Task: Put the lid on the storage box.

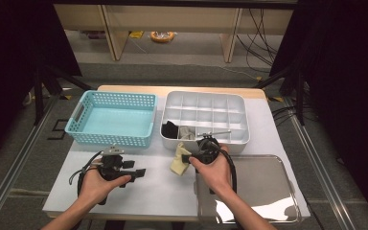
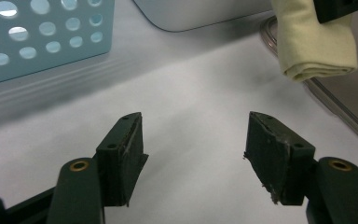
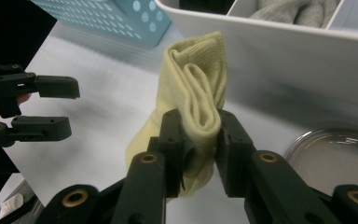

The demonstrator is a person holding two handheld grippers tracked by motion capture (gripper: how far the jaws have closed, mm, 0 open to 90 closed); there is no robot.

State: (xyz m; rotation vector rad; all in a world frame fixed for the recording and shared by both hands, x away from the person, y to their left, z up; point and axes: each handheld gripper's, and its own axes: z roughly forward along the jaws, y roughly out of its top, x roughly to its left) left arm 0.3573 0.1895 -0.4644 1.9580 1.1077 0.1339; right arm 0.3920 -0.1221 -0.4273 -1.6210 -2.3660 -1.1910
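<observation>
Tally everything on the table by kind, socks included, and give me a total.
Socks: 3 (pale yellow sock, black sock, grey sock)
Baskets: 1 (blue basket)
Divided bins: 1 (white divided bin)
Metal trays: 1 (metal tray)
Total: 6

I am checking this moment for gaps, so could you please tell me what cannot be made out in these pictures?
- Yellow sock: its lower part is hidden by the right gripper fingers in the right gripper view.
- Divided white box: the dark item and grey item inside are too small in the high view to identify.
- Metal tray: its near left corner is covered by the person's forearm in the high view.
</observation>
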